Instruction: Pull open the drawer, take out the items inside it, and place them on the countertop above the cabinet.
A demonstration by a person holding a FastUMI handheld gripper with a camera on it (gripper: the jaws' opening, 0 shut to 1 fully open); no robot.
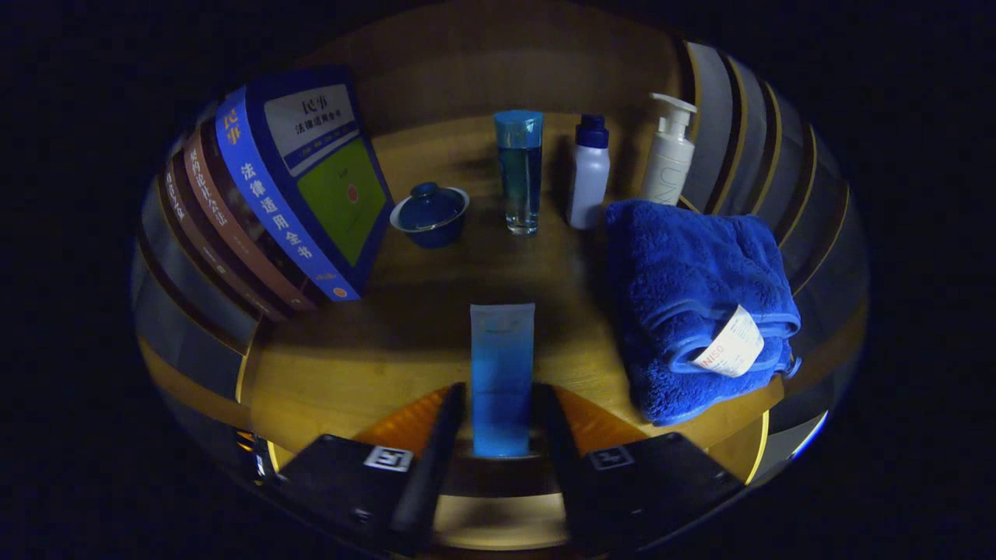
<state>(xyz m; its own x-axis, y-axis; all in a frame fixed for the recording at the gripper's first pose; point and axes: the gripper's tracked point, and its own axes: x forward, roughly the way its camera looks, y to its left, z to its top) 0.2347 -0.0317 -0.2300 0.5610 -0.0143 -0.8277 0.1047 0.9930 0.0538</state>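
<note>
My gripper (502,412) is shut on a translucent blue tube (502,365), which stands up between the two fingers with its flat crimped end on top. The tube hangs over the near part of the wooden countertop (366,350). Beyond the fingers a tall clear blue bottle (520,171) stands upright at the back middle of the countertop. A white bottle with a dark blue cap (588,175) stands just right of it. The drawer is hidden from this angle.
A blue lidded bowl (429,214) sits left of the tall bottle. Several books (296,187) lean at the left. A white pump bottle (669,152) stands at the back right. A folded blue towel (692,295) with a paper tag lies at the right.
</note>
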